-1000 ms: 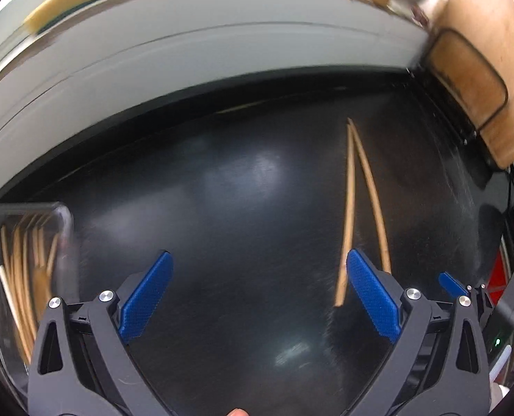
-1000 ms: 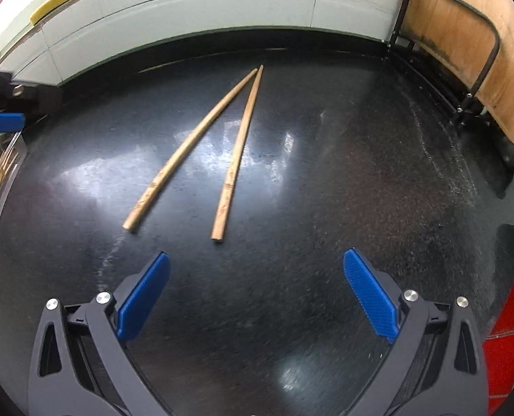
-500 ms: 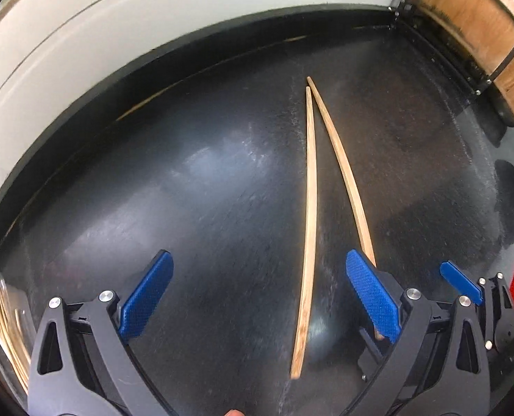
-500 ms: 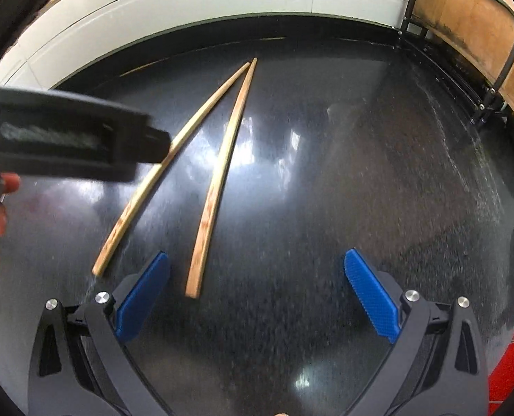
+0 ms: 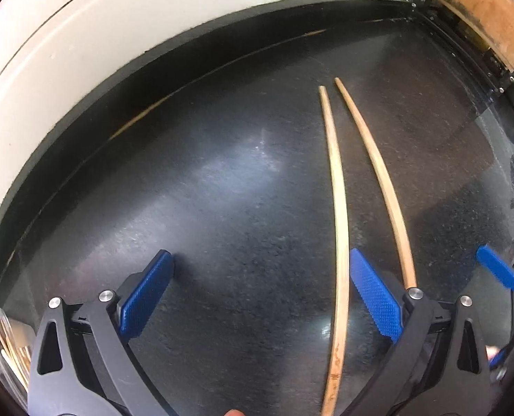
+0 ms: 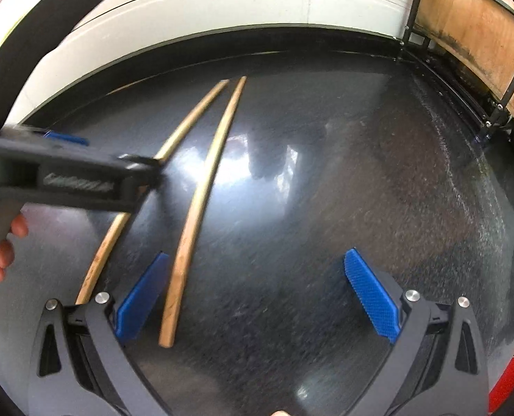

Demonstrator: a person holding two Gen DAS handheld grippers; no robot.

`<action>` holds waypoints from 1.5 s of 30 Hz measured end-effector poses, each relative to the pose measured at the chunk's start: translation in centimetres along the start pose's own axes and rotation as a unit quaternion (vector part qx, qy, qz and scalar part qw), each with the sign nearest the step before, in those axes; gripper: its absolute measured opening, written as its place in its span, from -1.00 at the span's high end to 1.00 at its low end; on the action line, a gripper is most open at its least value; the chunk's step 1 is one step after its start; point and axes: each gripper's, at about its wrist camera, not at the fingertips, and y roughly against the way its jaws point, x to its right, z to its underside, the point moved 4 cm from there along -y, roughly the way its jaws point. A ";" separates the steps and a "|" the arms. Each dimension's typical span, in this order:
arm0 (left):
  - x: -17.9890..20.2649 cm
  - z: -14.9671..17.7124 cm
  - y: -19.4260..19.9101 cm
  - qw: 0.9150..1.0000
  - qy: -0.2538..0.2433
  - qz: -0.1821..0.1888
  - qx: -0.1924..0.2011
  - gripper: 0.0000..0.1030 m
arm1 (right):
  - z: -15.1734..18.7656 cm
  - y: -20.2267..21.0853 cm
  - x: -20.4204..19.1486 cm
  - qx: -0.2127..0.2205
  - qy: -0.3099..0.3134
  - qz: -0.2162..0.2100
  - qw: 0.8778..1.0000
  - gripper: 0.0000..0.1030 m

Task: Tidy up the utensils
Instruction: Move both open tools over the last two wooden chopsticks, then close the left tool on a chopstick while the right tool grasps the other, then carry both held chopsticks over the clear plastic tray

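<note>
Both grippers hang over the black countertop [image 5: 222,208] with their blue-padded jaws spread wide and empty: the left gripper [image 5: 260,294] and the right gripper [image 6: 257,294]. Two wooden chopsticks lie on the counter, tips close together at the far end and splaying toward the cameras. One chopstick [image 5: 340,242] runs between the left gripper's fingers; the other chopstick [image 6: 201,201] sits just inside the right gripper's left pad [image 6: 140,303]. A clear container [image 5: 0,346] holding more sticks shows at the left view's edge.

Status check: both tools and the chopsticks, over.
Left tool open, right tool open, both empty. Two wooden chopsticks flat on black countertop, one between each tool's fingers. Nothing blocking.
</note>
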 end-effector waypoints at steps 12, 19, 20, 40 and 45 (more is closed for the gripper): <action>-2.5 0.8 0.9 1.000 0.022 -0.004 0.010 -0.91 | -3.6 -2.2 1.9 0.007 -0.009 0.007 1.000 -0.90; -3.2 1.7 1.4 0.998 0.056 -0.014 0.019 -0.91 | -4.8 -2.8 1.6 0.003 0.043 -0.023 0.999 -0.90; -3.1 1.8 1.4 0.998 0.056 -0.015 0.022 -0.91 | -4.8 -2.7 1.4 0.002 0.052 -0.028 0.998 -0.90; -3.0 5.1 4.5 0.981 0.153 -0.069 0.101 0.78 | -3.8 -1.5 1.5 0.057 0.116 -0.075 0.989 -0.27; -2.9 6.1 6.1 0.987 0.119 -0.044 0.104 0.89 | -4.5 -1.2 2.0 0.052 0.087 -0.083 0.991 0.85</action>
